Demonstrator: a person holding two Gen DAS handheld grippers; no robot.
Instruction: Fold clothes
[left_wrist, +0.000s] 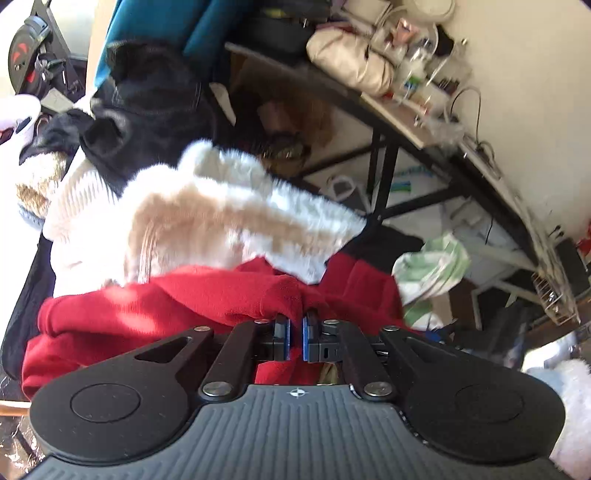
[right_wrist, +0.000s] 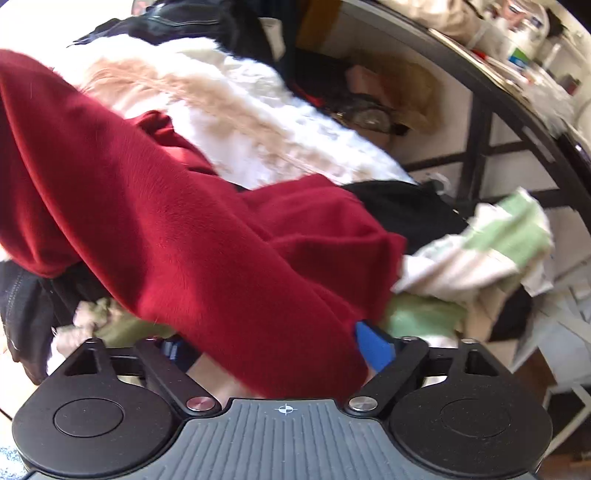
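A red fleece garment lies crumpled on top of a pile of clothes. My left gripper is shut on a fold of it, with red cloth pinched between the blue pads. In the right wrist view the same red garment drapes across my right gripper, whose jaws stand wide apart with the cloth lying between them; the blue right pad shows, the left pad is mostly hidden.
A fluffy white and tan garment lies behind the red one, a black garment beyond it. A green and white cloth lies to the right. A cluttered black-framed desk stands at the back right.
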